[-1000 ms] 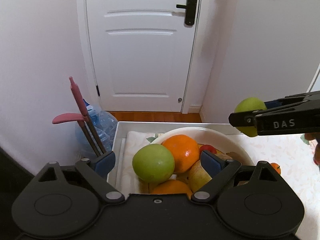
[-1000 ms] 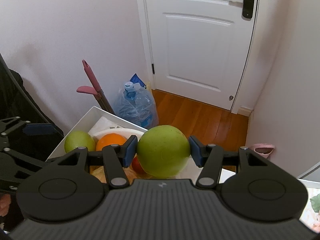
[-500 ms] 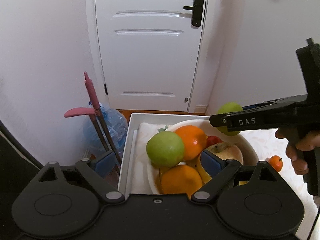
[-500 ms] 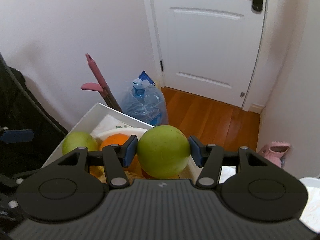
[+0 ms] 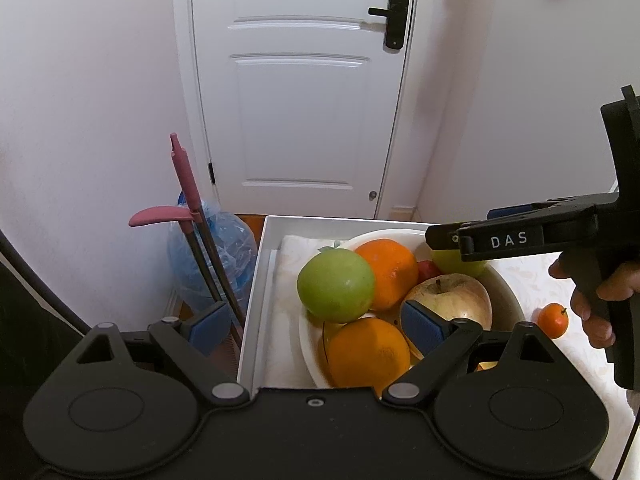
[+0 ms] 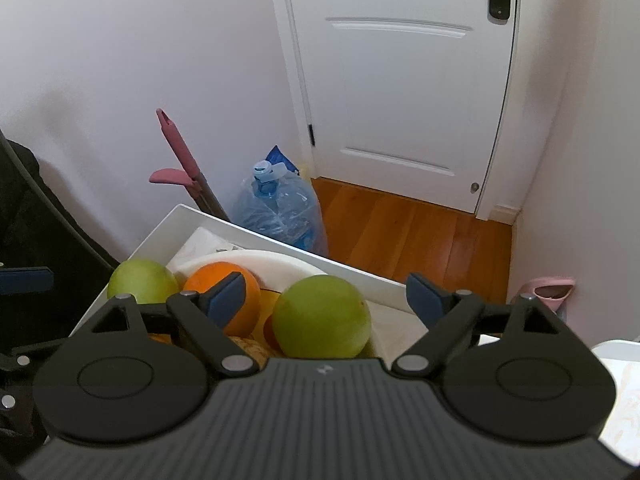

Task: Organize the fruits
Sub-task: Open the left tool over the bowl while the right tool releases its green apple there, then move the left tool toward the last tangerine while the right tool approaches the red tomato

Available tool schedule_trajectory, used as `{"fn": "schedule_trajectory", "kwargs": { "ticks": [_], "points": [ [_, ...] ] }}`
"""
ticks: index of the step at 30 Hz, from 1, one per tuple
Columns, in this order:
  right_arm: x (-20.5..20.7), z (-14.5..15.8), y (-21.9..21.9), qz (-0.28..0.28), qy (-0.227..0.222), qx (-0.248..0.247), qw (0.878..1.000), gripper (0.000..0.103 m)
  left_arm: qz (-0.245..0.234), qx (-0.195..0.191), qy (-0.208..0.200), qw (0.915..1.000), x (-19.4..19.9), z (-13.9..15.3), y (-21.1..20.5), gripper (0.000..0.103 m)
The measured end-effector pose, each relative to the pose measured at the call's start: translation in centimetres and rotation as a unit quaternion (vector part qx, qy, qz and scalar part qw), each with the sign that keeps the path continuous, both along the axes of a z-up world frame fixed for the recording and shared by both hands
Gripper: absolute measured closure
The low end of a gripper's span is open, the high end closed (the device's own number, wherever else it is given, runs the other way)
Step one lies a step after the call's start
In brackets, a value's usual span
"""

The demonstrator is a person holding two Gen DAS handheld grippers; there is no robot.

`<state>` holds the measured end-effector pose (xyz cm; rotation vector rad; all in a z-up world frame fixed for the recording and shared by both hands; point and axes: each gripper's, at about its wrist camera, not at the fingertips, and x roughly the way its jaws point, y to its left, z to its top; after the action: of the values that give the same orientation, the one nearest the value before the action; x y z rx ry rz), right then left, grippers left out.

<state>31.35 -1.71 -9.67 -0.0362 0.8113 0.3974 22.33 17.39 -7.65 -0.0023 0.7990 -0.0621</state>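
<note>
Progress: I judge the fruit mostly gathered; the white bowl in the white tray is heaped, and I have just set a green apple in at its far side.
Right gripper: its jaws have just been opening and now stand wide, the apple loose between the blue pads, neither touching it.
Left gripper: jaws apart, nothing held, hovering over the near side of the bowl.
In the bowl: a second green apple, two oranges, a pale red-blushed apple, something small and red mostly hidden.
Left to do: a small tangerine sits alone on the patterned cloth just beside the bowl.
Apple's look: smooth, yellow-green, unbruised, propped against other fruit; I think it may roll.
</note>
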Motion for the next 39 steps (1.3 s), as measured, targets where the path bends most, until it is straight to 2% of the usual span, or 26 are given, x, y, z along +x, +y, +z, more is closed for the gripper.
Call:
{"fn": "schedule_trajectory", "kwargs": {
  "ticks": [11,18,22,30,33,39],
  "points": [
    [-2.5,3.0,-0.8,-0.012,-0.019,-0.003,1.000,0.001,0.000,0.007,-0.010,0.9999,-0.9,1.3,-0.6,0.009],
    [-5.3,6.2,-2.3,-0.029,-0.037,-0.010,0.999,0.001,0.000,0.000,-0.024,0.9997,-2.2,3.4,-1.4,0.009],
    [-7.5,8.4,-3.6,-0.043,-0.045,-0.010,0.998,0.001,-0.001,0.008,-0.032,0.9994,-3.4,4.8,-2.6,0.009],
    [-13.9,11.6,-8.1,-0.074,-0.050,-0.004,0.996,0.001,0.016,0.022,-0.042,0.9987,-7.0,6.8,-6.0,0.006],
    [-16.2,12.1,-10.3,-0.086,-0.056,-0.004,0.995,0.000,0.018,0.033,-0.051,0.9980,-8.5,7.3,-7.9,0.001],
    [-19.7,12.3,-15.0,-0.100,-0.058,-0.019,0.993,0.000,0.016,0.047,-0.060,0.9969,-11.2,7.7,-12.4,0.000]
  ]
}}
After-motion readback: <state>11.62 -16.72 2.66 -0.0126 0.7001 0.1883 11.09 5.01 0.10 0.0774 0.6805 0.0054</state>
